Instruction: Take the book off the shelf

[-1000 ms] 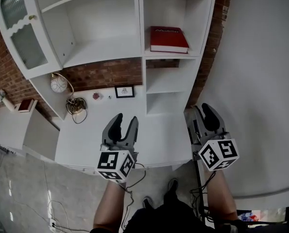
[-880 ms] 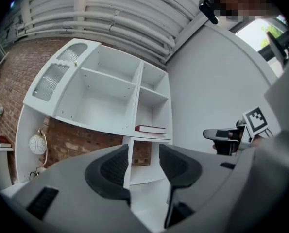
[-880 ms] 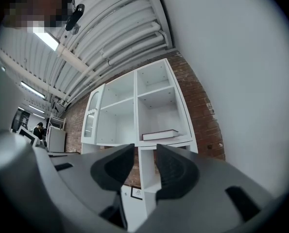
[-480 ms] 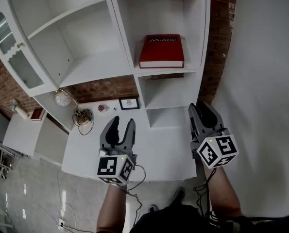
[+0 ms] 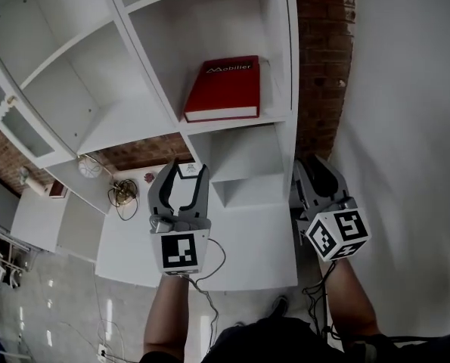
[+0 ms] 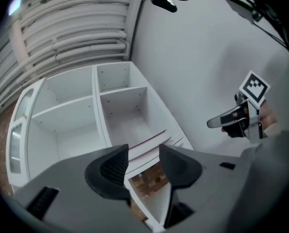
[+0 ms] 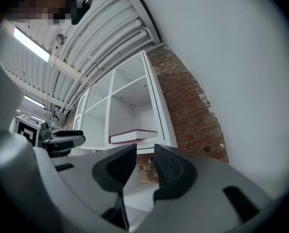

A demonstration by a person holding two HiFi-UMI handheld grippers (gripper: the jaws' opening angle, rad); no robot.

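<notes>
Head view looks steeply down on a white shelf unit with the red book lying flat in an open compartment, its white page edge facing outward and its cover up. It sits close to the front lip of its board, probably so that it can be reached from the front without going deep into the compartment.

Both tools are below the book and well apart from it. The left gripper is below it and slightly to its left, jaws pointing up toward it. The right gripper is below and to the right of the book, beside the brick strip that runs along the unit's edge. Both forearms reach forward from the body at about the same height, wrists straight, marker cubes turned back toward the person — a ready pose rather than a reach.

The left gripper's jaws stand partly apart with nothing between them; its own view shows only the book's edge far beyond the gap. The right gripper's jaws are closing, a narrow gap left, and they hold nothing either — the book shows above and beyond them.

By my reading the approach has hardly begun: either tool must rise to the book's level with jaws wide enough for its thickness.
</notes>
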